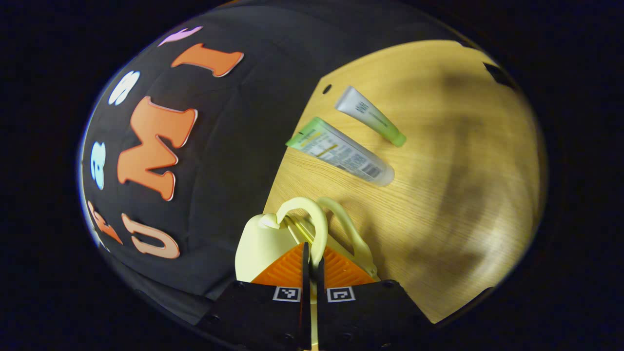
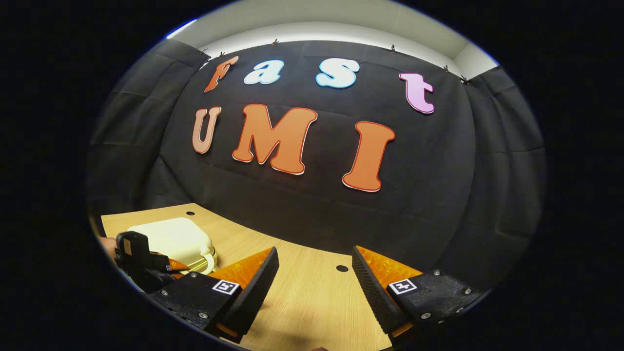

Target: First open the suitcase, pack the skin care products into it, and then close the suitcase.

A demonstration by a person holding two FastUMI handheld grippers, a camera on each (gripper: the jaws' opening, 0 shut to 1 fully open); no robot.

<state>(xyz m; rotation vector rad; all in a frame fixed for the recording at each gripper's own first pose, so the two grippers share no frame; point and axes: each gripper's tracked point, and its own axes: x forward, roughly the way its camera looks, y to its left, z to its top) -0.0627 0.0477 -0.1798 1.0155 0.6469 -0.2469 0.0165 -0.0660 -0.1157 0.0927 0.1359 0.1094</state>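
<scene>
1. Progress: the small pale-yellow hard-shell suitcase [image 1: 261, 243] looks closed in the right gripper view, lying flat on the light wooden table [image 1: 438, 219]. Opening is not done, judging by that; nothing is packed.
2. The left gripper [image 1: 312, 265] has its fingers nearly together, pinching one of the pale-yellow loop handles [image 1: 312, 219]. A second handle [image 1: 348, 226] sits just beside it, free. It seems to be the first step, pulling the lid up.
3. Skin care products sit out on the table: a green-and-clear tube with a printed label [image 1: 341, 152] and a white tube with a green cap [image 1: 370, 116], near each other, apart from the suitcase.
4. The right gripper [image 2: 316, 278] is wide open, holding nothing, over bare table, well apart from the suitcase [image 2: 173, 239].
5. Left: open the lid, load both tubes, close.
6. Edges: in the left gripper view the suitcase sits by the table edge where it meets the black cloth wall [image 1: 219, 161]; the label tube's green end reaches that edge too. My guess is the lid has little room on that side.
7. Open room: a wide bare tabletop beyond the tubes and in front of the right gripper. Small holes in the table [image 2: 342, 268], no obstacle.
</scene>
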